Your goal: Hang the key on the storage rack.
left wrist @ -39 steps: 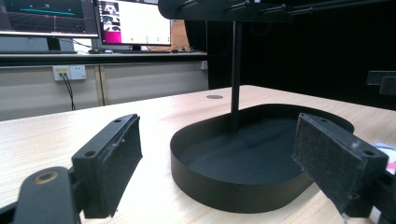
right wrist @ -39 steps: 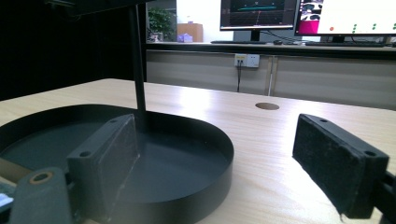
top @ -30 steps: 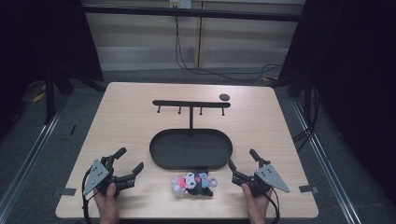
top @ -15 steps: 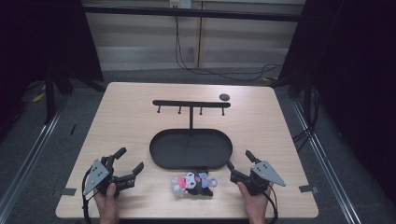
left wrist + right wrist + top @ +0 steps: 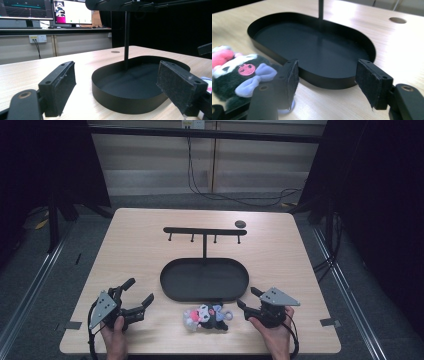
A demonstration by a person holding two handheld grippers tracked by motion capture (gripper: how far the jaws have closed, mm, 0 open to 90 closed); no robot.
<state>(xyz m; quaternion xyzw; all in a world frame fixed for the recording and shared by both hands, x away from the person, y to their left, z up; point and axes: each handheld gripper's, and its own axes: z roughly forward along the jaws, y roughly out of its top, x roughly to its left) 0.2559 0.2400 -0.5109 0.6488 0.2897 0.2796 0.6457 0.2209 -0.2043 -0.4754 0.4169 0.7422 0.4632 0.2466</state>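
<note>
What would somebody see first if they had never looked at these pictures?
Probably the fluffy toy in pink, white and black with a purple bow, lying at the near edge of the table between the two grippers. Just behind it sits a black oval tray with nothing in it, and a post with a hook bar rises from its far side. The left gripper and the right gripper both rest open on the table.
</note>
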